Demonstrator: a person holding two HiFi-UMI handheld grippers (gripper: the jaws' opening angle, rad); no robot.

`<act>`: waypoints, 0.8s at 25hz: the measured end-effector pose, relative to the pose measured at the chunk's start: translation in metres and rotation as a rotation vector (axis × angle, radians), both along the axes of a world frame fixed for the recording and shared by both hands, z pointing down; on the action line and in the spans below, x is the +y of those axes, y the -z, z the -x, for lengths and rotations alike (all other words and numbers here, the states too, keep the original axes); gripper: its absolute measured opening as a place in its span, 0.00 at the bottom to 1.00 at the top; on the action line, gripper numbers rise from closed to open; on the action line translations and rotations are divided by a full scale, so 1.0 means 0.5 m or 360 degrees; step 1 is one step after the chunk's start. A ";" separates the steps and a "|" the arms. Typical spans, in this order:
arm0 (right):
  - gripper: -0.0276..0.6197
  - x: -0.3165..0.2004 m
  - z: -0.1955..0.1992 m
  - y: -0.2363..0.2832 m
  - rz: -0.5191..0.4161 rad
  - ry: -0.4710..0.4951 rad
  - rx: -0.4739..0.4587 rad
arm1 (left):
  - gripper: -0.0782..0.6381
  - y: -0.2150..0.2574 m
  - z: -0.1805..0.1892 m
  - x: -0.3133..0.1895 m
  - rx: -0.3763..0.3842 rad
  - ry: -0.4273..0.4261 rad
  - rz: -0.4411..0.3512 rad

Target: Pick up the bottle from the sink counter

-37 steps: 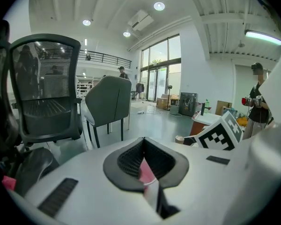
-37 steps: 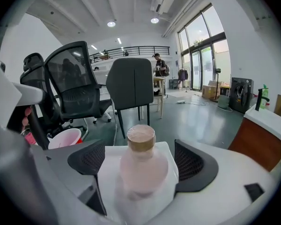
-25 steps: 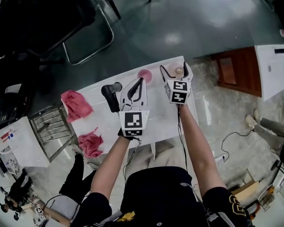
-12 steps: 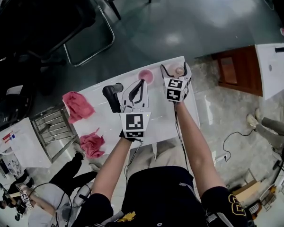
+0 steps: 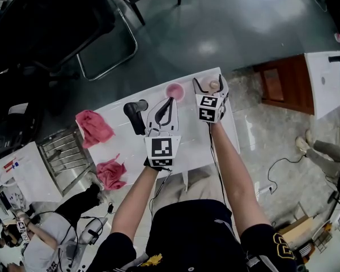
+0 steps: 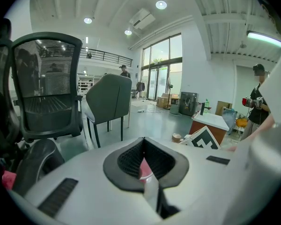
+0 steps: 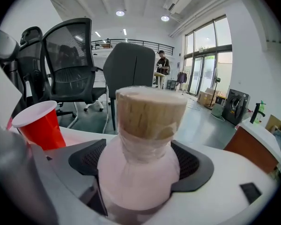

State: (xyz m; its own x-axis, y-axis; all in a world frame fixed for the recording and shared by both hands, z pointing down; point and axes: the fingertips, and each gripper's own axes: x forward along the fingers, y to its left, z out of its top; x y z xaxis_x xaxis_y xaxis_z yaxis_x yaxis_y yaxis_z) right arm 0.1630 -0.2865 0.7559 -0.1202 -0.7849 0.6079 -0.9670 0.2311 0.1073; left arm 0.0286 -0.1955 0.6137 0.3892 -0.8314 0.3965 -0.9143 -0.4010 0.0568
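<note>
The bottle is seen in the right gripper view as a squat, pale pink body with rounded shoulders that narrow to a short neck. The neck is topped by a broad, cork-coloured stopper, and clear film is wrapped around neck and stopper. It is held upright: its long axis runs vertically, with the stopper pointing up and the wide base down. In the head view it is seen from above as a small pale disc over the far right corner of the white desk. Whether the base touches the desk cannot be told.

The right claw is closed on the bottle's body, with a dark ribbed pad pressed against each side. In the head view the same claw is curved round the bottle.

A red cup stands on the desk just to the left of the bottle, apart from it, and is seen rim-up from above.

The left claw is empty, its jaws brought together so that the pads meet along a thin line. It is held over the middle of the desk, near the cup. A black handled object lies beside it, and two pink cloths lie further left.
</note>
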 end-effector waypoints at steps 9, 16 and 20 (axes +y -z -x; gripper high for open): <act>0.71 0.003 -0.001 0.000 -0.0014 0.0008 0.0023 | 0.13 0.001 -0.002 0.019 0.0007 -0.0009 0.0001; 0.71 0.006 -0.003 0.002 -0.0011 0.0017 0.0029 | 0.13 0.011 0.003 0.028 0.0007 -0.0008 -0.0013; 0.71 0.002 -0.001 0.003 -0.0034 0.0013 0.0028 | 0.13 0.019 0.014 0.031 0.0003 -0.0003 -0.0026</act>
State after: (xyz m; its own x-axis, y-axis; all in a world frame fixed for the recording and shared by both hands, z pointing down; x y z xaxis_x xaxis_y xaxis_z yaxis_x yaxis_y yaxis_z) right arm 0.1637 -0.2855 0.7544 -0.1162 -0.7966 0.5932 -0.9629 0.2368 0.1294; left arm 0.0215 -0.1800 0.6042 0.3916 -0.8369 0.3824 -0.9135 -0.4036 0.0521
